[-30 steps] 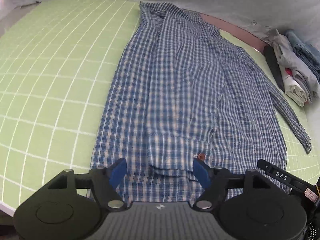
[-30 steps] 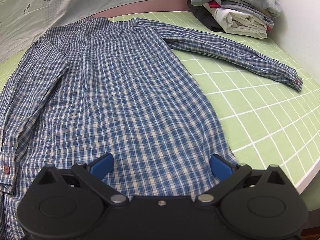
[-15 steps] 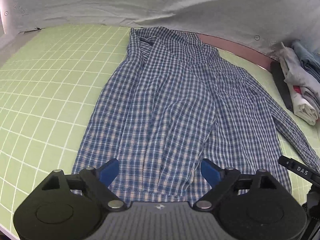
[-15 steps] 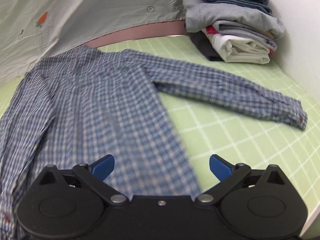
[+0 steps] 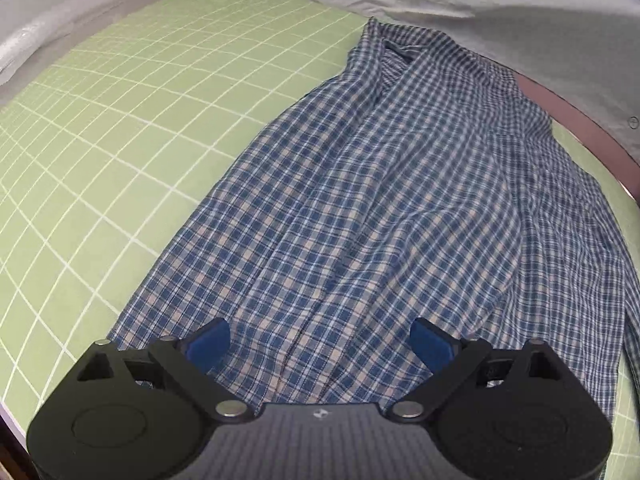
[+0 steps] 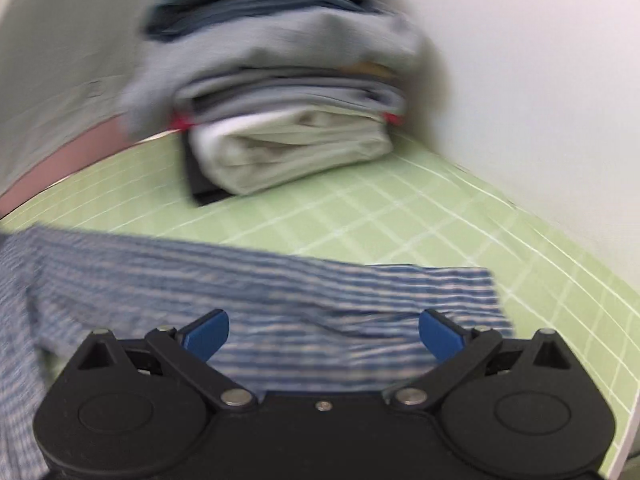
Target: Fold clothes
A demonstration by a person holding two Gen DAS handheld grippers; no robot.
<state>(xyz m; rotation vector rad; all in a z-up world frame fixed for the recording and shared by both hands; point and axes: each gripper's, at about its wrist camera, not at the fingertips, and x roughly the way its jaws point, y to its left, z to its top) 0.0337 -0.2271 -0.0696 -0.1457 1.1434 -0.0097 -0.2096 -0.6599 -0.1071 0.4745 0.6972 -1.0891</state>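
While the plaid shirt (image 5: 360, 216) lies spread on the green grid mat (image 5: 120, 128), collar at the far end and its left side already folded in over the body, the left gripper (image 5: 320, 342) hangs above the hem, its jaws having just been opening and now spread wide, pinching nothing. From the right wrist view, blurred by motion, the right gripper (image 6: 324, 334) is likewise spread and empty above the outstretched sleeve (image 6: 280, 292), whose cuff end lies just right of the fingers; the stack of folded clothes (image 6: 288, 120) sits beyond on the mat. To fold this sleeve well, I would pinch near the cuff, take one layer only, lift little, and lay it straight across the body, clear of the stack.
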